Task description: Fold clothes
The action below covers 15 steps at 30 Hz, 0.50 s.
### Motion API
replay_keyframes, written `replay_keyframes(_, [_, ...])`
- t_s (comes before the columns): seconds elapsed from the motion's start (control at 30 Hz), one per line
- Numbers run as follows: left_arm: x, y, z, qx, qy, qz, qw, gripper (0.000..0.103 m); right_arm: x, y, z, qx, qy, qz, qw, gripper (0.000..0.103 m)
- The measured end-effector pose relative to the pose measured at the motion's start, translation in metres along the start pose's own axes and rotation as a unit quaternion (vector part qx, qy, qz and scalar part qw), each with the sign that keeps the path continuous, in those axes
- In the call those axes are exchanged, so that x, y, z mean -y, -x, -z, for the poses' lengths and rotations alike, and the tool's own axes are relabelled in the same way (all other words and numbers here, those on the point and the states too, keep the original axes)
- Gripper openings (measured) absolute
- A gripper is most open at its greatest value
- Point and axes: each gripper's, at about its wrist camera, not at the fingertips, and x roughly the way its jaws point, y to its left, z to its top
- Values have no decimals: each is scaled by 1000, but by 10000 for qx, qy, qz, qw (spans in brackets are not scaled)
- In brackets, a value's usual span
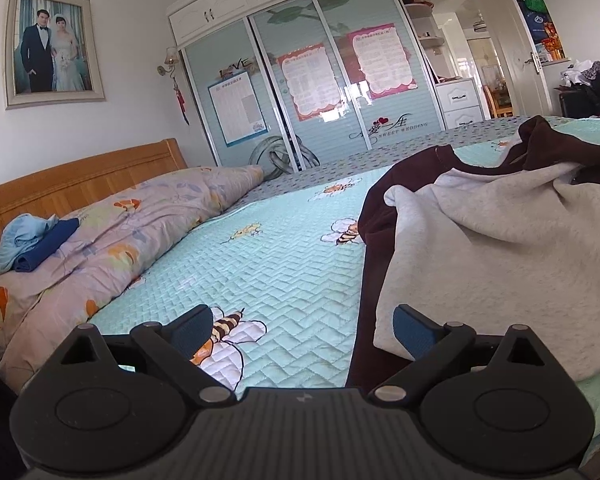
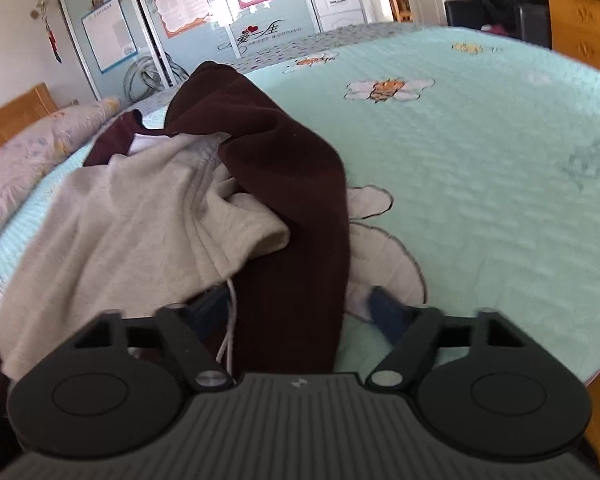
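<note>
Left wrist view first: nearest the lens, the left gripper [image 1: 302, 330] has its jaws spread wide and holds nothing; its left blue pad [image 1: 192, 330] hangs over a bee print on the mint quilted bedspread [image 1: 268, 264], while the right pad [image 1: 414, 334] sits at the near edge of the grey sweatshirt [image 1: 500, 264], though actual contact cannot be judged. That sweatshirt lies crumpled on the bed, tangled with a dark maroon garment [image 1: 374, 216] which shows along its left side and behind it. Farther left lies a floral duvet [image 1: 140, 236] with a light blue cloth [image 1: 20, 240] and a navy folded piece [image 1: 46, 250] on top, against the wooden headboard [image 1: 80, 184]. Beyond stand the sliding wardrobe doors [image 1: 300, 92] and a framed photo [image 1: 52, 46] on the wall. From the right wrist view, the right gripper [image 2: 300, 312] also has its jaws wide apart, straddling a strip of the maroon garment [image 2: 292, 240] without pinching it; a thin white cord [image 2: 230, 320] runs beside the left pad. The grey sweatshirt [image 2: 132, 216] spreads to the left, with open bedspread [image 2: 500, 168] to the right.
</note>
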Motion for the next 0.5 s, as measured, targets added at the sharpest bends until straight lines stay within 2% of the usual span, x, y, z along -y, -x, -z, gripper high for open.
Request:
replay_keyframes(0.07, [0,-1,1,-36,21,-5,10000,98,4,0,0,7,-99,6,10000,27])
replay_keyframes(0.17, [0,-2,2,-91,53,-12,9999,98,12,-1,0,-61,-360,-181,9992,8])
replay_keyframes(0.37, [-1,-5,5,-201,116,-27,9997,98,6,-1,2,-86,-271,-156,9995,5])
replay_keyframes(0.5, [-1,-7,7,-274,158,-36,9995,98,10,-2,2,-122,-502,-207,9984,5])
